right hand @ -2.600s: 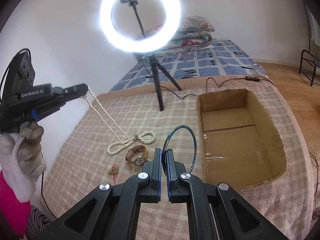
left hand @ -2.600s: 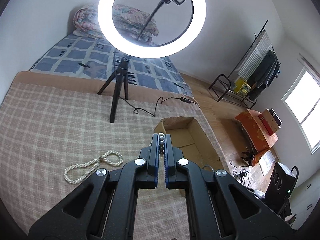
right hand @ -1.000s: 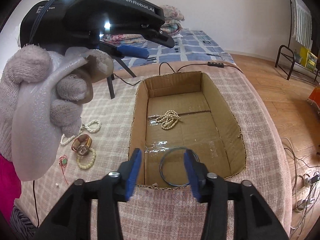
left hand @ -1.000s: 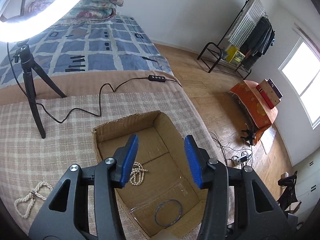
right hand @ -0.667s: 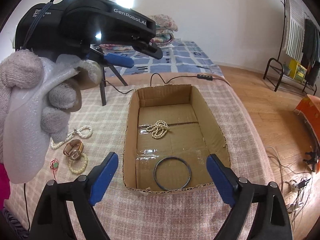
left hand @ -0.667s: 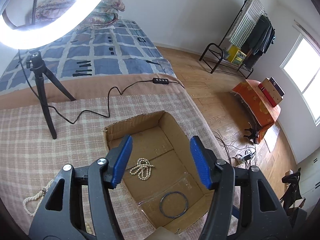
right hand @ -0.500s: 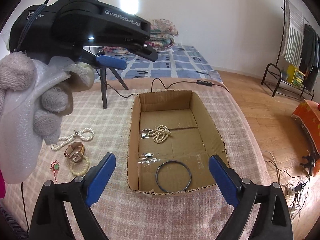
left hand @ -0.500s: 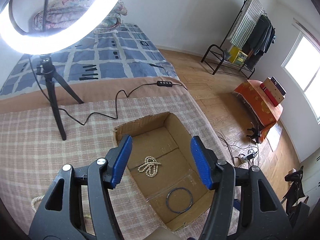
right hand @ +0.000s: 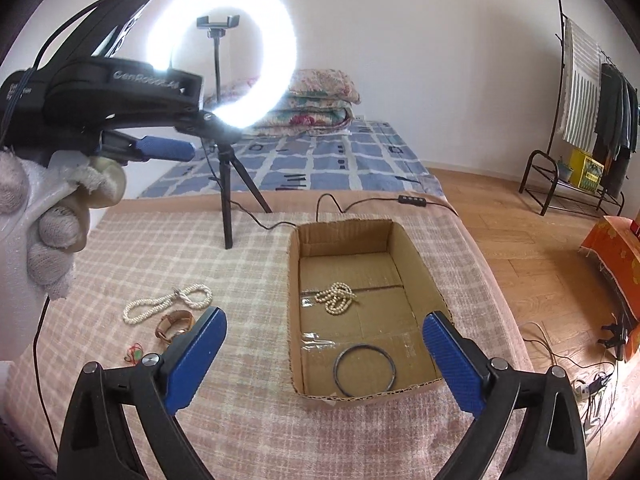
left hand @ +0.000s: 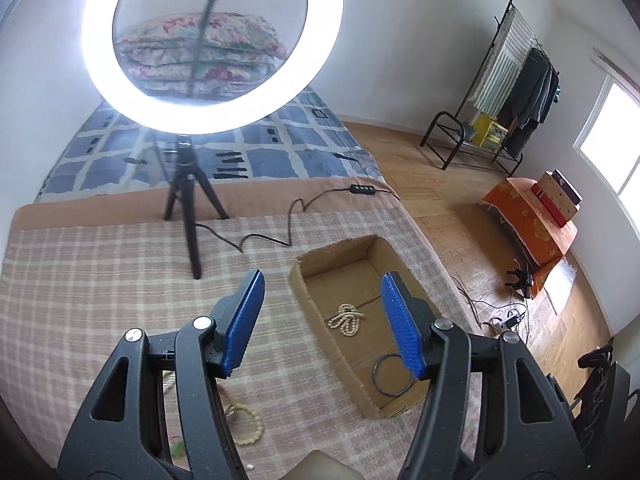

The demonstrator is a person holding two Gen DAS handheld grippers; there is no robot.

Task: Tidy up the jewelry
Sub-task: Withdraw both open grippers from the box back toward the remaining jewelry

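Blue ribbed fingers [right hand: 196,354] of right gripper [right hand: 324,360] spread wide, holding nothing. Same for left gripper [left hand: 322,320] (blue pads far apart, empty). Inside brown cardboard box [right hand: 420,268]: bunched white pearl necklace [right hand: 337,297] and thin dark ring bangle [right hand: 365,370]. Outside on pink checked blanket [right hand: 248,280]: long looped white pearl string [right hand: 166,304], brown leather watch [right hand: 174,323].
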